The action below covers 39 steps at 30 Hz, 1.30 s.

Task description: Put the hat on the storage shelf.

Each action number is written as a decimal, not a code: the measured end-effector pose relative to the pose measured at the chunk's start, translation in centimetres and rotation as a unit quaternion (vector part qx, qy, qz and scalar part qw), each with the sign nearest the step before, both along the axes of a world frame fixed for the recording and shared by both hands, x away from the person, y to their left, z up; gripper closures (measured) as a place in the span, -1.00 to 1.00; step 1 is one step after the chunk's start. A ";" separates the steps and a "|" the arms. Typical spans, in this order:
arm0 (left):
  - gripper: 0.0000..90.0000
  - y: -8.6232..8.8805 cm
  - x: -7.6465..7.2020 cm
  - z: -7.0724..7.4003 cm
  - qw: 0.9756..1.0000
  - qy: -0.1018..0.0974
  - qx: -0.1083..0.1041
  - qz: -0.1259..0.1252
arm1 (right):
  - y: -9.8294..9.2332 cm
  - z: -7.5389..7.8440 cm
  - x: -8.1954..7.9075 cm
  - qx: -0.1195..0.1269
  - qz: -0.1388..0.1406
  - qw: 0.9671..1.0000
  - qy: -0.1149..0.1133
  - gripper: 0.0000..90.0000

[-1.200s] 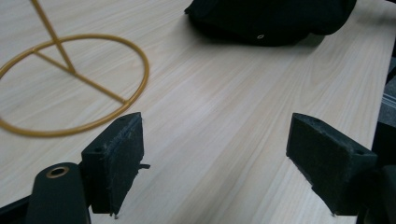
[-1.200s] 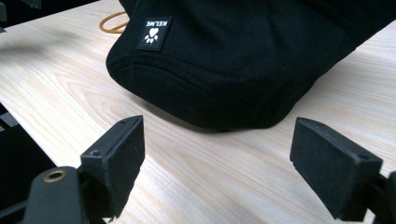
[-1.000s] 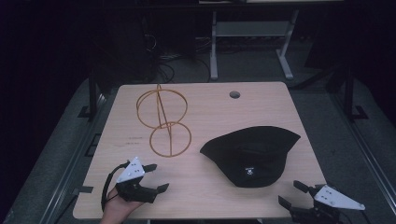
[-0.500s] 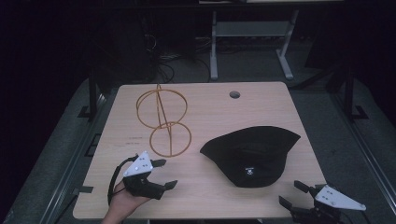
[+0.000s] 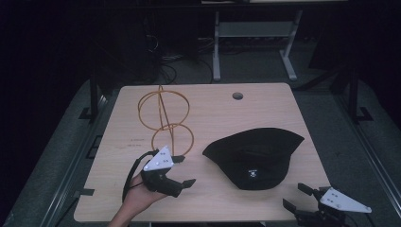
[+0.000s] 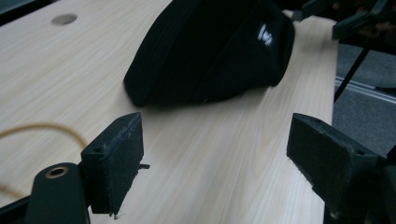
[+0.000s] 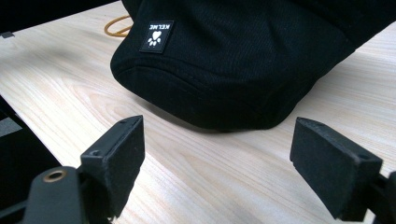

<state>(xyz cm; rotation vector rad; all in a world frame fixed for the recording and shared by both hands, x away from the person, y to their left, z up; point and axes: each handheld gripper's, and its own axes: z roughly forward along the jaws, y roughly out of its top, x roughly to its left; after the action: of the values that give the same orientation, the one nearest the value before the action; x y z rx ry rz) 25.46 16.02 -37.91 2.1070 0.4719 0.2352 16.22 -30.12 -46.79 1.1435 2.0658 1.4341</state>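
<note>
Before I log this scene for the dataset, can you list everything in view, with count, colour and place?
cap: one, black with a small white logo patch, right half of the table
wire stand: one, orange-gold rings, left rear of the table
table: one, light wood with a round hole near its far edge
desk frame: one, grey legs, on the floor behind
left gripper: one, black, jaws open, near the stand's base
right gripper: one, black, jaws open, near the table's front right corner
hand: one, holding the left gripper
</note>
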 end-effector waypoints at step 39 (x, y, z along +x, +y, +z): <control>-0.14 -10.7 6.8 0.8 0.993 0.034 0.088 -0.077 | 0.2 0.1 -0.2 0.006 0.008 1.000 -0.006 -0.63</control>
<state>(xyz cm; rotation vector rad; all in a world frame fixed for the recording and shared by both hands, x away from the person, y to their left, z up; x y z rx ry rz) 32.22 5.36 -37.11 2.3172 0.3364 0.1192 16.05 -29.94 -46.71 1.1226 2.0653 1.4602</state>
